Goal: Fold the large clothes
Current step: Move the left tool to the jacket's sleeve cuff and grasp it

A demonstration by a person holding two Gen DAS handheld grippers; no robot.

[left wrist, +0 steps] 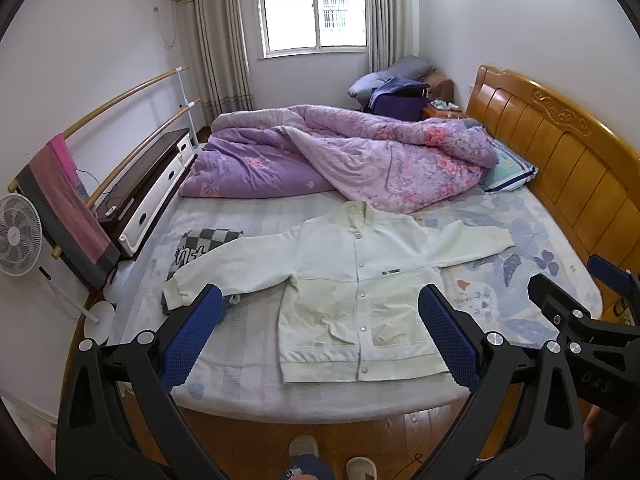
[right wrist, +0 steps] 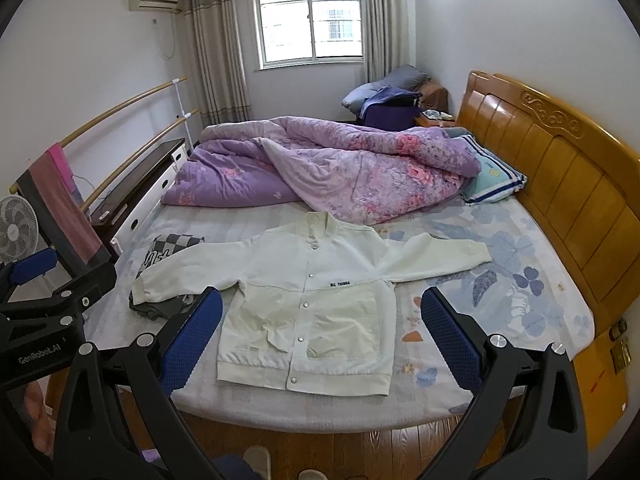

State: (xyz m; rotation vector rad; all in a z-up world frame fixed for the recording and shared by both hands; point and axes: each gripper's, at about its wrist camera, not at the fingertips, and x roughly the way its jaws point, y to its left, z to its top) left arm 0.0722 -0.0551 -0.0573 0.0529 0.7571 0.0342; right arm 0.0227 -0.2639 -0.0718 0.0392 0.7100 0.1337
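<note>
The white jacket (left wrist: 352, 280) is lying flat and face up on the bed (left wrist: 248, 364), just ahead of my two tools, snapped shut down the front with both sleeves spread out to the sides and its hem nearest me. I am holding my left tool (left wrist: 320, 312) above the near edge of the bed with its blue pads (left wrist: 192, 336) standing wide apart, gripping nothing; the jacket's body is showing between them. My right tool (right wrist: 320, 316) is hovering the same way, spread wide and empty, with the jacket's lower half sitting toward its left finger. Each tool is showing at the edge of the other's view, side by side and apart.

Under the jacket's left sleeve, ahead and to the left of my left tool, a dark checkered garment (left wrist: 200, 248) is lying partly covered. Beyond the jacket a purple floral quilt (left wrist: 340, 156) is bunched across the far half of the bed, and a light blue pillow (left wrist: 508, 172) is resting against the wooden headboard (left wrist: 560, 148) off to my right. Far to the left a white fan (left wrist: 18, 236) is standing on the floor beside a rail draped with a pink and grey cloth (left wrist: 64, 200). My slippers (left wrist: 332, 460) are showing on the wooden floor below the tools
</note>
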